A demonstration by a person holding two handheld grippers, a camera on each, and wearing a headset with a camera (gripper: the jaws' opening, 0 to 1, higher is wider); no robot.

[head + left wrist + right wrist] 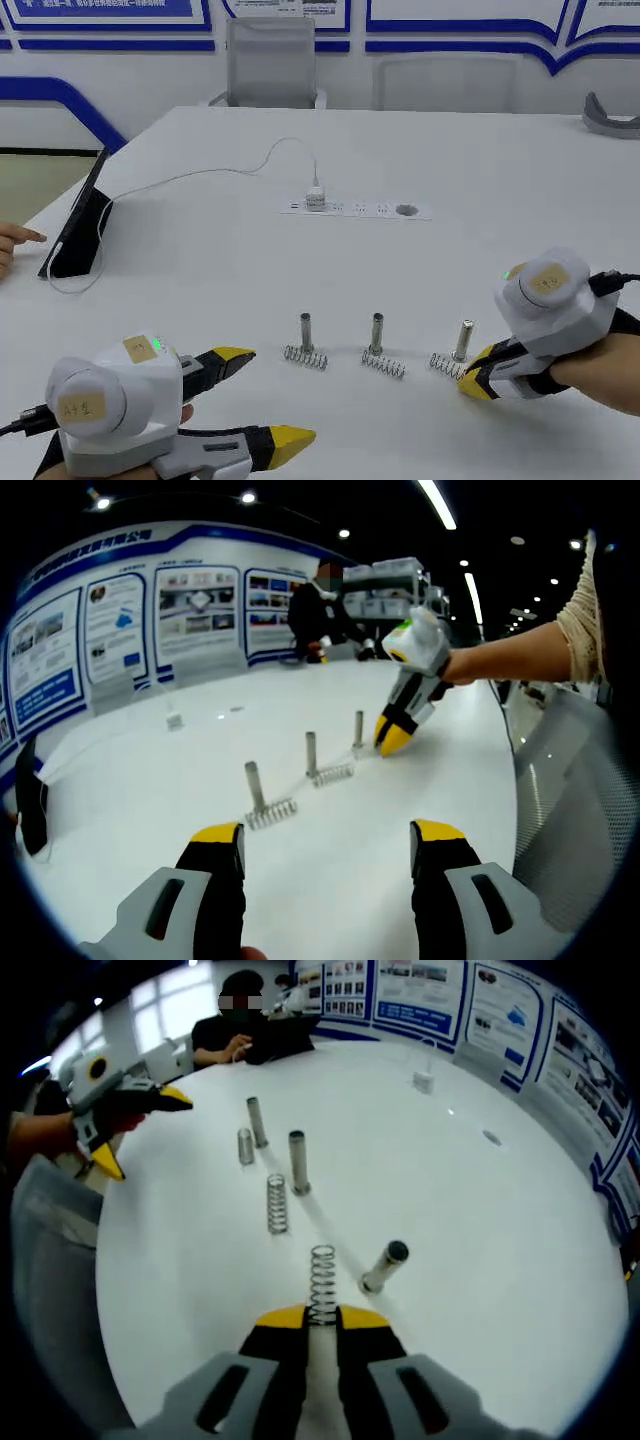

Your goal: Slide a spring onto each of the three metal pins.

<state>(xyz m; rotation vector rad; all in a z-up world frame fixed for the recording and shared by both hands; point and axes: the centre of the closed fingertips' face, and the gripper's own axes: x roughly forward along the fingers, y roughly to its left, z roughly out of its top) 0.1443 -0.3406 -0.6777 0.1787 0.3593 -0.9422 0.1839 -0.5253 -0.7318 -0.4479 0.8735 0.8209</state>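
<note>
Nearest, the left gripper (265, 396) has its fingers released above the white surface (400, 270), while at 3 o'clock the right gripper (470, 385) grasps a coiled steel spring (446, 364) lying at 7 o'clock of the rightmost silver metal pin (463, 340).

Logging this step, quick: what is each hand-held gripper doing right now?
Left hand-held gripper: open, holding nothing.
Right hand-held gripper: shut on the near end of a spring.

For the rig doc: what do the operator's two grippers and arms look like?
Left gripper and right gripper match: white-grey bodies, black jaws with yellow tips, a white housing bearing a tan handwritten label, a green light and a black cable. The right arm wears a cream knit sleeve.
</note>
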